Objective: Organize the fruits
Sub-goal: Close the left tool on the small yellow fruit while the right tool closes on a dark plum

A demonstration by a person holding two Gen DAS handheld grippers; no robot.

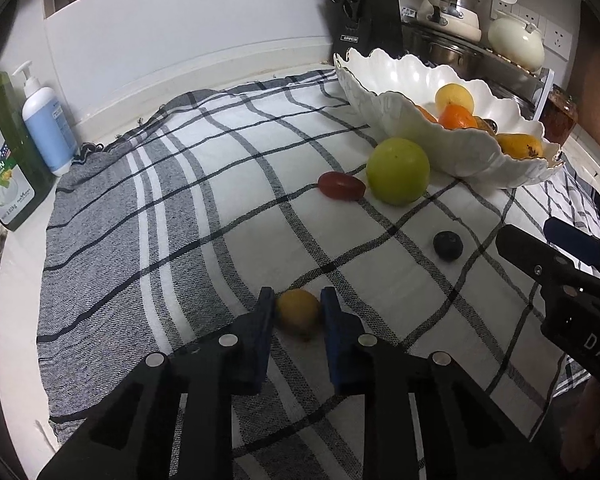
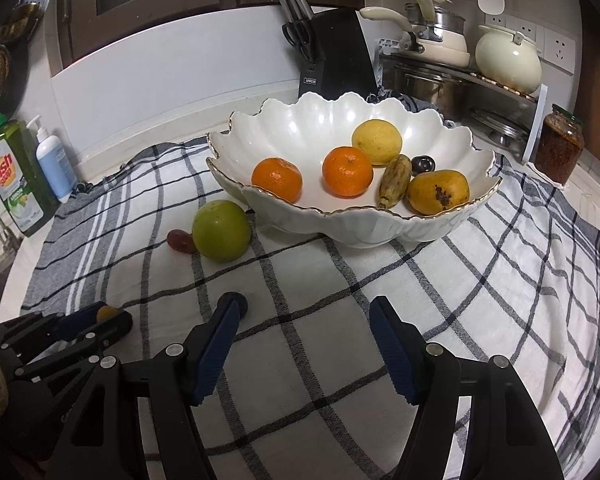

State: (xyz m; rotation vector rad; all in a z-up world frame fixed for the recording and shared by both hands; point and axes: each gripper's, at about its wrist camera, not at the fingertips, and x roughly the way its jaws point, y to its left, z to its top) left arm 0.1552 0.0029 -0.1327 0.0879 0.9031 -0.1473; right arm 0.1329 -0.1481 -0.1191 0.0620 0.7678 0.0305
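My left gripper (image 1: 298, 300) is shut on a small yellow fruit (image 1: 298, 312), low on the checked cloth (image 1: 204, 200); both also show in the right wrist view, the gripper (image 2: 104, 320) and the fruit (image 2: 107, 313). A green apple (image 1: 398, 171), a red grape (image 1: 341, 186) and a dark blueberry (image 1: 448, 245) lie on the cloth. The white scalloped bowl (image 2: 320, 124) holds two oranges (image 2: 277, 179), a lemon (image 2: 377, 141), a small banana (image 2: 395, 181), a pear (image 2: 438, 191) and a dark fruit. My right gripper (image 2: 304, 312) is open and empty, its left finger partly hiding the blueberry (image 2: 242, 304).
A dish soap bottle (image 2: 14, 178) and a pump bottle (image 2: 54, 164) stand at the left. A knife block (image 2: 336, 54), pots on a rack (image 2: 432, 80), a cream kettle (image 2: 508, 58) and a jar (image 2: 559, 144) stand behind the bowl.
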